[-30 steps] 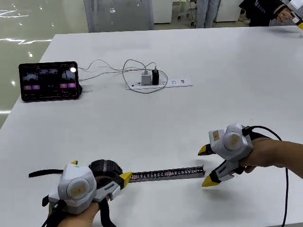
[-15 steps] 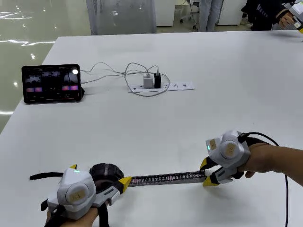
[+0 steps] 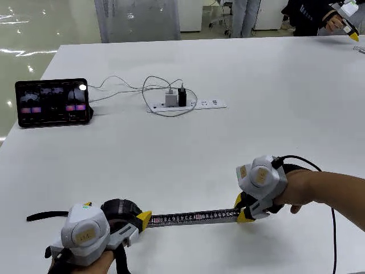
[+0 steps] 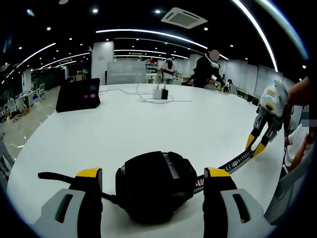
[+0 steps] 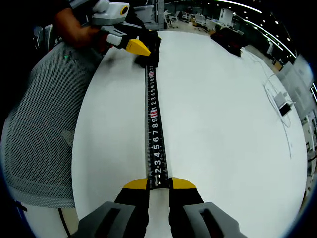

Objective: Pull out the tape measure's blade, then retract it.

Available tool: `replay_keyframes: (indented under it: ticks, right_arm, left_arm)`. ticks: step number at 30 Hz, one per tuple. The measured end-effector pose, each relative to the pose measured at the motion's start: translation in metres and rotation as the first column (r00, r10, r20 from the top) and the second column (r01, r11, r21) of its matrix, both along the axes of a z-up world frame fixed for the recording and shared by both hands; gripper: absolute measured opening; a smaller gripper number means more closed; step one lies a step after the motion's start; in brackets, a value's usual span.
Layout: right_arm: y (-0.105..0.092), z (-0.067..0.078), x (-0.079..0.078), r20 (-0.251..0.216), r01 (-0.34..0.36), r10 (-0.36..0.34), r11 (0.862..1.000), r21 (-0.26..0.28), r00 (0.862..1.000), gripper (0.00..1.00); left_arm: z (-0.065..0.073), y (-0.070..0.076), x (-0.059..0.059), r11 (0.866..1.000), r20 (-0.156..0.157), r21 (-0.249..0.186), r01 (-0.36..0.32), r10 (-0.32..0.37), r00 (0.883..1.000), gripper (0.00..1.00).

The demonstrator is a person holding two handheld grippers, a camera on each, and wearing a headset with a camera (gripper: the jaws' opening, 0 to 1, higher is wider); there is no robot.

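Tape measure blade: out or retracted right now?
Out. Blade runs from the black case at the left gripper to the right gripper, shut on its end.

Ceiling strip lights (image 4: 148,31) gave bright, even light; the floor (image 3: 34,34) past the table's (image 3: 256,74) far left corner glared, shadows were faint, gripper views bowed outward

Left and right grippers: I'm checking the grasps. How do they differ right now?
The left gripper stands wide-jawed around the black tape measure case; the right gripper is nearly closed, pinching the blade at its tip. The left sits at the blade's root, the right at its far end. Both have yellow jaw tips.
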State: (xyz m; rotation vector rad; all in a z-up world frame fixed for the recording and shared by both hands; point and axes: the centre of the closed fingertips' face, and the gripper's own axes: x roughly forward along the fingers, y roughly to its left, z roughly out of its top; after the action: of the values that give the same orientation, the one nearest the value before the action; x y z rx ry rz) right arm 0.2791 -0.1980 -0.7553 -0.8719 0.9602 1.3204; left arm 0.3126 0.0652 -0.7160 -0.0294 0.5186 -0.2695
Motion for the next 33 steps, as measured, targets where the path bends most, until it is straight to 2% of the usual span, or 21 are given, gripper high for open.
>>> replay_keyframes:
  ticks: [1, 2, 4, 5, 6, 14, 16, 18, 27, 31, 32, 33]
  right_arm:
    - [0.0000, -0.0005, 0.0002, 0.000, -0.002, 0.002, 1.000, -0.007, 1.000, 0.11]
    - [-0.0001, -0.0009, 0.0002, 0.003, -0.015, 0.015, 1.000, -0.017, 1.000, 0.11]
    - [-0.0010, -0.0014, 0.0006, 0.023, -0.086, 0.087, 0.995, -0.045, 0.996, 0.11]
    - [-0.0002, -0.0013, -0.0001, 0.012, -0.054, 0.054, 0.998, -0.039, 0.998, 0.11]
    - [-0.0010, -0.0012, 0.0003, 0.001, -0.022, 0.022, 0.999, -0.039, 1.000, 0.11]
    - [-0.0018, -0.0023, 0.0025, -0.008, -0.019, 0.019, 0.999, -0.044, 1.000, 0.11]
    - [-0.0015, -0.0020, 0.0021, -0.004, -0.015, 0.014, 0.999, -0.045, 1.000, 0.11]
    - [-0.0019, -0.0022, 0.0020, -0.004, 0.030, -0.030, 0.998, -0.046, 1.000, 0.11]
    - [-0.0007, -0.0014, 0.0033, -0.004, 0.027, -0.027, 0.998, -0.060, 1.000, 0.10]
    - [-0.0002, -0.0010, 0.0037, -0.019, 0.037, -0.038, 0.998, -0.045, 0.999, 0.10]
    - [0.0060, -0.0007, 0.0053, -0.012, 0.051, -0.052, 0.999, -0.016, 0.999, 0.10]
    - [0.0074, -0.0010, 0.0045, -0.007, 0.044, -0.044, 0.999, -0.020, 0.999, 0.10]
  left_arm:
    - [-0.0013, -0.0018, -0.0019, 1.000, -0.019, -0.014, 0.002, -0.002, 1.000, 0.73]
    - [-0.0018, -0.0015, -0.0017, 1.000, -0.021, -0.008, 0.004, -0.004, 1.000, 0.69]
    - [-0.0019, -0.0023, -0.0024, 1.000, -0.028, -0.002, 0.004, -0.004, 1.000, 0.64]
    - [-0.0025, -0.0014, -0.0028, 1.000, -0.037, 0.003, -0.002, 0.002, 0.999, 0.63]
    - [-0.0022, -0.0010, -0.0020, 1.000, -0.038, -0.002, -0.006, 0.006, 0.999, 0.62]
    - [-0.0046, 0.0007, -0.0027, 1.000, -0.077, 0.009, -0.010, 0.011, 0.997, 0.61]
    - [-0.0049, 0.0009, -0.0036, 1.000, -0.071, 0.005, -0.012, 0.012, 0.997, 0.60]
    - [-0.0051, 0.0006, -0.0034, 1.000, -0.075, 0.007, -0.018, 0.019, 0.997, 0.60]
    - [-0.0049, 0.0000, -0.0040, 1.000, -0.082, 0.012, -0.018, 0.019, 0.996, 0.59]
    - [-0.0060, 0.0004, -0.0037, 1.000, -0.086, 0.025, -0.004, 0.006, 0.996, 0.58]
    - [-0.0058, 0.0002, -0.0043, 1.000, -0.087, 0.018, -0.004, 0.006, 0.996, 0.58]
    - [-0.0057, -0.0001, -0.0047, 1.000, -0.088, 0.018, -0.003, 0.005, 0.996, 0.58]
